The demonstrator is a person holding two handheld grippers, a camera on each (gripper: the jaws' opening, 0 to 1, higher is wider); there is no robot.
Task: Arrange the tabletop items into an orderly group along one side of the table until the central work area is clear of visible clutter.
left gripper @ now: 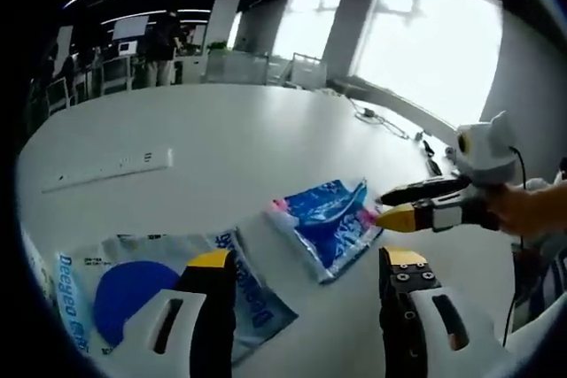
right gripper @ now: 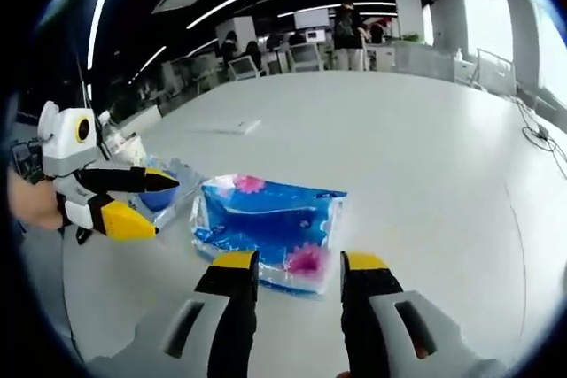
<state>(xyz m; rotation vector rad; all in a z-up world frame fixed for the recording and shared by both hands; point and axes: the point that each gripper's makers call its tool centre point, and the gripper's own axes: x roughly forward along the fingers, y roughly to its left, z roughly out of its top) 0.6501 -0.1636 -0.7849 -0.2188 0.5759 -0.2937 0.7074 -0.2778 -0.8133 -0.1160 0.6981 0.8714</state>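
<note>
**Both grippers open over two soft plastic packs on the white table**

The left gripper (left gripper: 306,272) stood with its jaws apart and nothing between them, hanging over the near part of the table (left gripper: 221,139). The right gripper (right gripper: 299,270) was likewise open and empty, its tips just short of the blue tissue pack (right gripper: 266,223); seen in the left gripper view, the same gripper reached in from the right with its yellow tips at that pack's edge.

The blue tissue pack (left gripper: 330,223) lay flat on the table, between the two grippers. Just beside it, under the left gripper's left jaw, lay a flat clear pouch with blue print (left gripper: 133,285); whether the two touched could not be told.

Judgement on handling: both items appeared light, soft and film-wrapped, so likely slippery and prone to crumple rather than break. The tissue pack looked best taken across its shorter width at an end or seam; the pouch, being thin, by a raised edge.

Orientation: in the left gripper view the tissue pack's long axis ran diagonally, near end low and right, far end up and left. In the right gripper view it lay broadside to the jaws.

A white power strip (left gripper: 111,168) lay well apart, farther across the table. Cables (left gripper: 385,121) trailed near the window side
</note>
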